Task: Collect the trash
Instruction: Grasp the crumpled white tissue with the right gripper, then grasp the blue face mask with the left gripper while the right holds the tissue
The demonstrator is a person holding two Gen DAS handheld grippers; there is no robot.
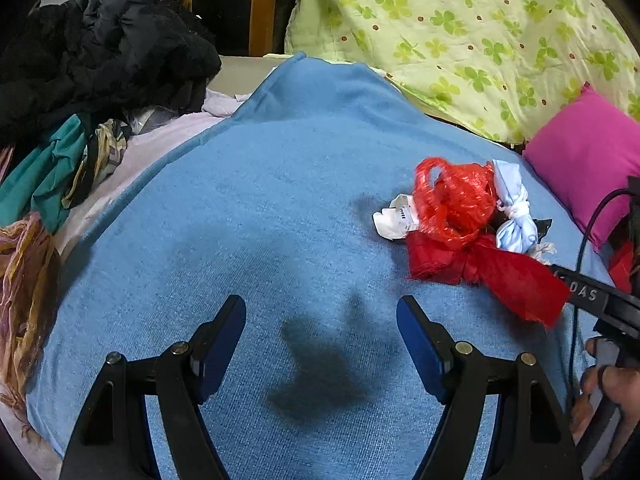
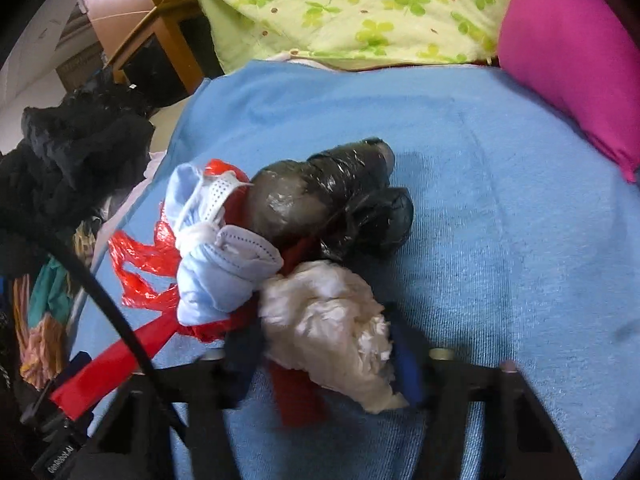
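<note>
Blue blanket, trash heaped at its right side.
Right gripper apparently clamped the tissue wad; left gripper gaped, farther off.

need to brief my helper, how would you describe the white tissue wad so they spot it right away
Find the blue blanket spread in front of the clover-print quilt; a small trash heap lies on it. The white tissue wad is at the heap's near edge, between the fingers of the right tongs. It is the only plain white, crumpled piece, beside a pale blue face mask.
</note>
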